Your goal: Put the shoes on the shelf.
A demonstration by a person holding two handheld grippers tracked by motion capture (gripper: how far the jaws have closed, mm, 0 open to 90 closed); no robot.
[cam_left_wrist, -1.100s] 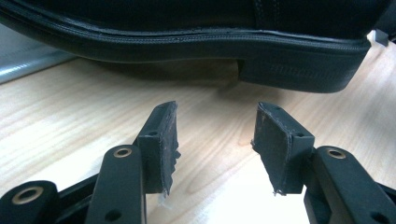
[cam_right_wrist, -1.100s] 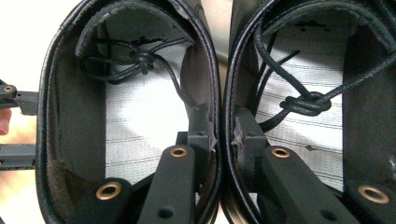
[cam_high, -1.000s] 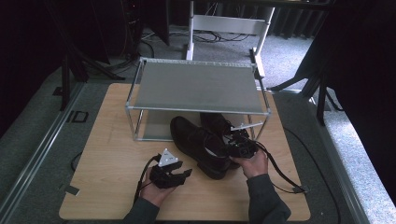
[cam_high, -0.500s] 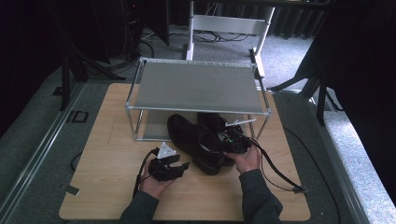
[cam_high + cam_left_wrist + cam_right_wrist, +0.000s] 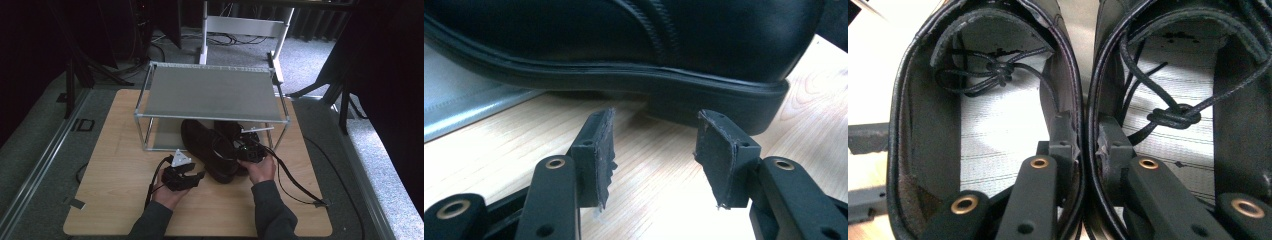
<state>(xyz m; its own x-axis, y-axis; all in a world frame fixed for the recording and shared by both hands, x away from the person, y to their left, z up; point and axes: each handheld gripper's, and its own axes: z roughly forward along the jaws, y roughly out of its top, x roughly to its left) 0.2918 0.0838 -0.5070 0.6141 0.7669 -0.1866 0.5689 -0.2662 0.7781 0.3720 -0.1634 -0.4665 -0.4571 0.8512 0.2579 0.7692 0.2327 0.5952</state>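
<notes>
Right claw (image 5: pixel 1087 145): pinches the two shoes' touching inner walls together
Left claw (image 5: pixel 655 155): open, empty, beside a sole
Shoes (image 5: pixel 212 150): two, black leather, laced, on the tabletop (image 5: pixel 115 170), toes under the metal rack (image 5: pixel 210 92)

Wood table (image 5: pixel 115 200): rack (image 5: pixel 210 95), shoes (image 5: pixel 210 150)

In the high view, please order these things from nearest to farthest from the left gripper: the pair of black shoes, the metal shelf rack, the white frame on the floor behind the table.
From the left gripper:
1. The pair of black shoes, just to its right on the table.
2. The metal shelf rack, beyond it, standing over the shoes' front ends.
3. The white frame, farthest, on the floor behind the table.
</notes>
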